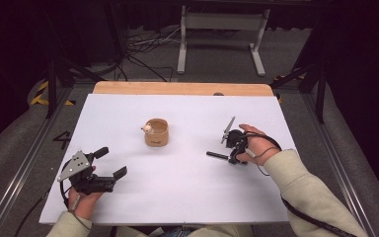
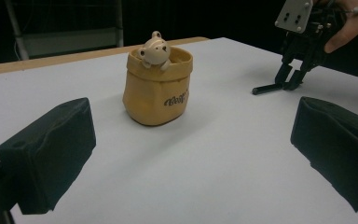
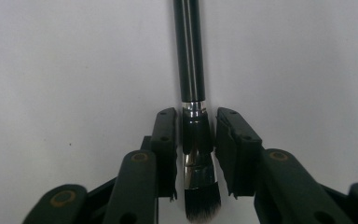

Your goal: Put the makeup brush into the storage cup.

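Brush between the jaws, not yet pinched

Jaws first: your right gripper (image 3: 196, 154) stands narrow around the makeup brush (image 3: 189, 70), one pad on each side of the ferrule. A thin gap shows on both sides in the right gripper view, so I judge the grip is not yet made. The bristles point back toward your hand; the black handle runs away from you, flat on the white table (image 3: 51, 70).

From above, the right gripper (image 1: 234, 148) tips down on the brush (image 1: 217, 155), which lies right of the pot (image 1: 156, 132) and well apart from it. The pot has a small bear figure (image 2: 154, 49) at its rim.

Your left gripper (image 1: 109, 164) is wide open and empty, low at the near left, facing the pot (image 2: 157, 88).

Advice for the close:
- Keep the brush centred so both pads meet it together; an early touch on one side will likely roll it.
- Close slowly, then lift straight up.
- Gripping on the metal ferrule may slip; the handle just ahead looks a surer seat.
- Hold the left gripper clear.
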`<state>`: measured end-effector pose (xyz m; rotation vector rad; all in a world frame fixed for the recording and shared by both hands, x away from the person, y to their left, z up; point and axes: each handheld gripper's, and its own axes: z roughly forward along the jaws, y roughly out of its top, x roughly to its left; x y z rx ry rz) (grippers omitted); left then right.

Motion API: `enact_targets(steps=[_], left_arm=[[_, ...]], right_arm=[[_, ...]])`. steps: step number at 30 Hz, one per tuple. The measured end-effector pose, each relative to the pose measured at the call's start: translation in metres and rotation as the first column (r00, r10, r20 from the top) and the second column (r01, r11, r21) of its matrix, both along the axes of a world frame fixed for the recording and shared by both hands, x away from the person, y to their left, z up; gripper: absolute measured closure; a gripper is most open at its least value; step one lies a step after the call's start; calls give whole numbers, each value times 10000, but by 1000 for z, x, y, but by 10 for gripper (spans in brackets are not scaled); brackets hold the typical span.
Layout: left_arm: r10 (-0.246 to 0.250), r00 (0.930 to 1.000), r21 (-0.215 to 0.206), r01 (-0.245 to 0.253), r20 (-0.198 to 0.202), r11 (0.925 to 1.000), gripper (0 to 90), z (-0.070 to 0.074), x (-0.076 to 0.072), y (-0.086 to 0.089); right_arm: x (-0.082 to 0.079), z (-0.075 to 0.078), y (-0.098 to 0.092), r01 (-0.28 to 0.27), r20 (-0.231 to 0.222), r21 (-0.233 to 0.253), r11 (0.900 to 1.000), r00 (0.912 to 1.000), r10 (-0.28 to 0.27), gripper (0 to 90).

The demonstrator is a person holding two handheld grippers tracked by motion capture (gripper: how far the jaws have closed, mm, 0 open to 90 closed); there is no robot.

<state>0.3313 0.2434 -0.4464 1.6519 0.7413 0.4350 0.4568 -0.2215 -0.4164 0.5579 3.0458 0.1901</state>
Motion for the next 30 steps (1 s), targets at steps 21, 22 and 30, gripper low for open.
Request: enact_targets(steps=[21, 22, 30], left_arm=[[-348, 9993, 96, 349, -167, 9993, 1, 3, -1, -5], [-456, 9988, 194, 460, -186, 9988, 2, 4, -1, -7], [-848, 9959, 276, 857, -317, 9959, 1, 7, 1, -12]], right_arm=[[-3, 2, 7, -57, 136, -362, 9993, 9999, 62, 767], [-4, 3, 7, -72, 136, -346, 9994, 9999, 77, 767], [-8, 16, 9, -318, 331, -341, 9989, 9989, 329, 768]])
